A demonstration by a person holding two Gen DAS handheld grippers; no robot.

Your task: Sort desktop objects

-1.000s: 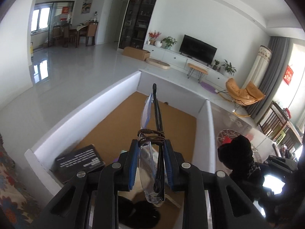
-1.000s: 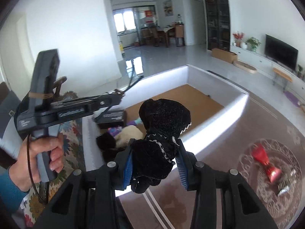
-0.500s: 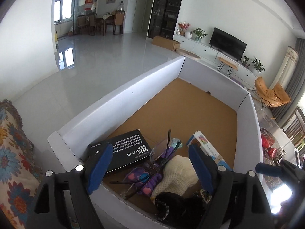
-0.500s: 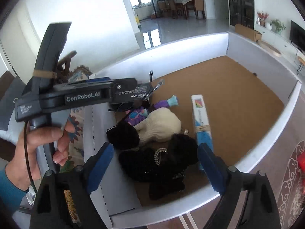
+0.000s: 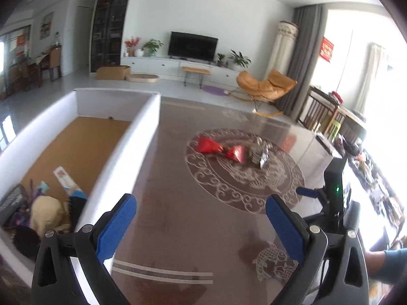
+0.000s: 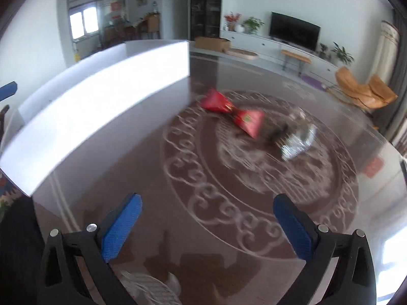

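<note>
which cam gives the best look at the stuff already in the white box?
Left wrist. It looks over the white box's wall onto the brown floor inside, where a cream knit item, a slim printed carton and dark items lie in the near corner. The right wrist view shows only the box's bright outer wall; the contents are hidden.

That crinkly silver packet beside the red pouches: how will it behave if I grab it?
The silver packet looks like thin, creased foil, so it probably crumples and weighs little. Its shiny skin may slip between the pads. It lies against a red pouch, so a push could shift both.
</note>
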